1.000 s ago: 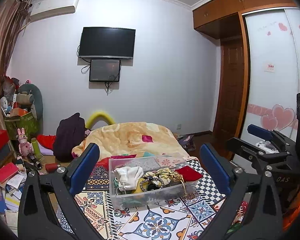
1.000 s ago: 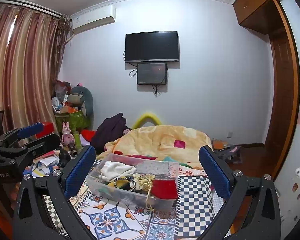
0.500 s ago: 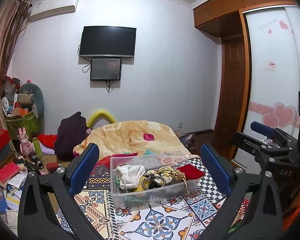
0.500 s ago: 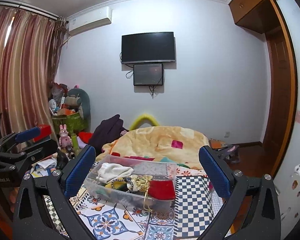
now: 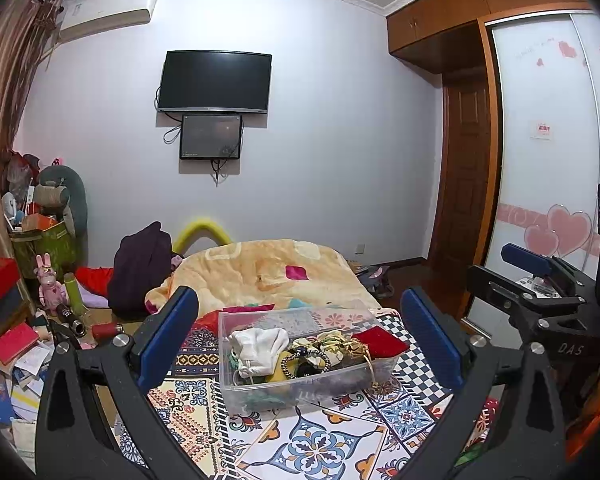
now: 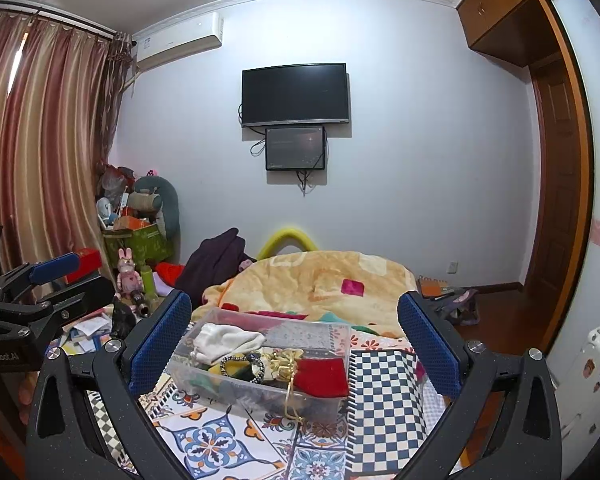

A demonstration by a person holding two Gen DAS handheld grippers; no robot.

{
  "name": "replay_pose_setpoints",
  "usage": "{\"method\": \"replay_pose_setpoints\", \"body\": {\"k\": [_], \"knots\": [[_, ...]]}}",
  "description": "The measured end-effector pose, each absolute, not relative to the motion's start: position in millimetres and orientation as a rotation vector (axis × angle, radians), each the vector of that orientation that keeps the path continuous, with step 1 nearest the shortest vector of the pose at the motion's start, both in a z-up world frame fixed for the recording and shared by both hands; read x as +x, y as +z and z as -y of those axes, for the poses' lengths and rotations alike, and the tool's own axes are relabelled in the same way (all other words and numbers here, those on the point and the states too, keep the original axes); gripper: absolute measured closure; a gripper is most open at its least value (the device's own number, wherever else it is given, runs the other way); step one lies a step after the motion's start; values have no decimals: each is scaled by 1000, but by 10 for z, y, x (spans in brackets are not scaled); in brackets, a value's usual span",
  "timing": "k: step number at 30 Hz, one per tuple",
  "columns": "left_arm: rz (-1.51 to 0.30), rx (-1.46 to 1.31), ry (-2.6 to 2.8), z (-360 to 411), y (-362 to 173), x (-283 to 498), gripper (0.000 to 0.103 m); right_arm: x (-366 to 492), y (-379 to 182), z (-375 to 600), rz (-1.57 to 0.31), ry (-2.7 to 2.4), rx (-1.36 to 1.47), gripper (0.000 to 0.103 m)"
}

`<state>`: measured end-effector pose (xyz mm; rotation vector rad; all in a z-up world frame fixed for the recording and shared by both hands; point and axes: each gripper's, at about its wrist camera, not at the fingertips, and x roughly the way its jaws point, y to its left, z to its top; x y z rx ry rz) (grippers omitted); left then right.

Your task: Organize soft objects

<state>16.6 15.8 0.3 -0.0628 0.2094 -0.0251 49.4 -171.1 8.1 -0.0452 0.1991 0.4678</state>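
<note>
Now | left tongs [image 5: 300,334] wide open, empty | right tongs [image 6: 294,338] likewise | clear bin [image 5: 300,360] ahead between both

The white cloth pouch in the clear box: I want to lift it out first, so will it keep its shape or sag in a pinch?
The white cloth pouch lies crumpled with soft folds, so it will probably sag and drape. It looks light for its size. Its drawstring trails among the hair ties in the clear box, so it may snag and drag them.
</note>
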Motion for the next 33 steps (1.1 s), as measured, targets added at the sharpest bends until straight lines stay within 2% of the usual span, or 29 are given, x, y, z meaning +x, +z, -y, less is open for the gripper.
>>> {"method": "replay_pose_setpoints", "body": {"k": [33], "knots": [[-218, -61, -50, -141, -2, 169, 0, 524, 77, 1740, -204, 464, -52, 0]]}}
